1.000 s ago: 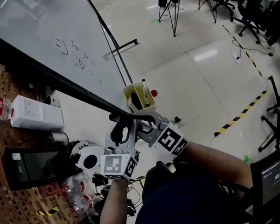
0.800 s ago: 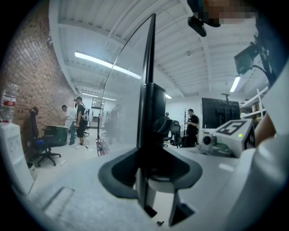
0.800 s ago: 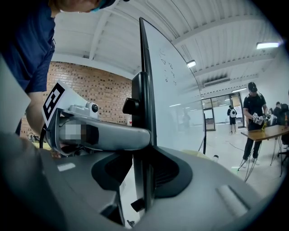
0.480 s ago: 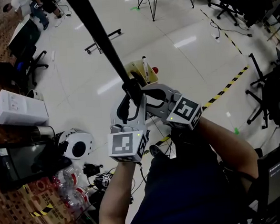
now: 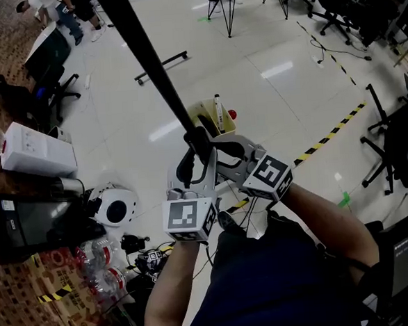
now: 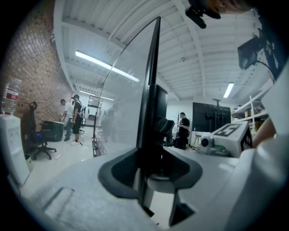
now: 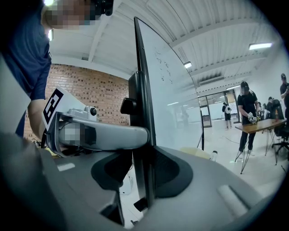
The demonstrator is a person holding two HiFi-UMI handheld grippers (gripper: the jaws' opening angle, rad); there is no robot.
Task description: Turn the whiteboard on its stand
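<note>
Well, both of my claws are on the same stretch of the whiteboard, and that is on purpose. A panel that pivots on its stand needs force at its rim, where a small push gives the most turn. My left claw is clamped across the dark frame. In the left gripper view the edge runs straight up out of the notch between the pads, with both pads pressed against it. My right claw sits just beside it on the same edge, coming in from the other side. In the right gripper view the frame stands between its pads and they look closed on it, though the near pad's contact is harder to read. Two grips side by side should keep the edge from twisting out of one pair of pads as the panel swings.

From my head the board is nearly edge-on: a thin black bar slanting from the upper left down to my claws, high over the pale tiled floor. I judge it to be partway through its turn, neither face flat towards me. The right gripper view shows the white writing face with a few faint scribbles high up. The left gripper view shows the other side, glossy and greyish, catching the ceiling lights. A yellowish pen holder with a marker in it sits just beyond my claws.
</note>
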